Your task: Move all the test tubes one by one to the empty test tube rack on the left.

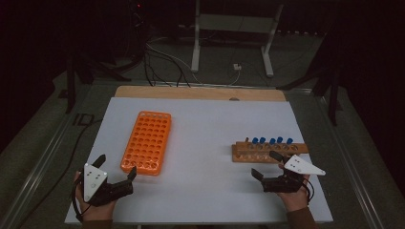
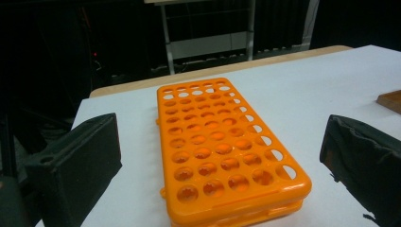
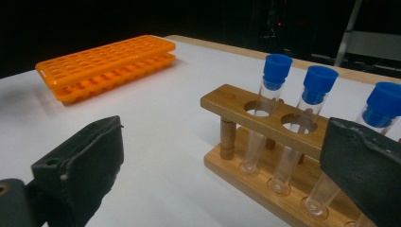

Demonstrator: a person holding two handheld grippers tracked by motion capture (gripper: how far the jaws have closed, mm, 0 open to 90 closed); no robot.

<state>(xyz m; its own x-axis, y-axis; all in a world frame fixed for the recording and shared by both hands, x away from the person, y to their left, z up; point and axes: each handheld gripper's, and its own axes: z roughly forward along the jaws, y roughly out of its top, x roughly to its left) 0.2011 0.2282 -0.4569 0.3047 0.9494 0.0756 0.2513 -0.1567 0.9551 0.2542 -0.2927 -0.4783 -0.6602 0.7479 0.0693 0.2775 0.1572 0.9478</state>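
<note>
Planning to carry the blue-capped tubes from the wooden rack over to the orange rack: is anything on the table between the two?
Nothing visible stands between them. The white table is bare between the wooden rack, which holds the blue-capped tubes, and the orange rack. The right gripper, jaws open, sits just in front of the wooden rack.

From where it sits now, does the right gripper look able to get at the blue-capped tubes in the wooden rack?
Probably yes. The right gripper is open just in front of the wooden rack, nothing lies between them, and the tubes stand upright with their caps clear above the rack's top bar.
</note>
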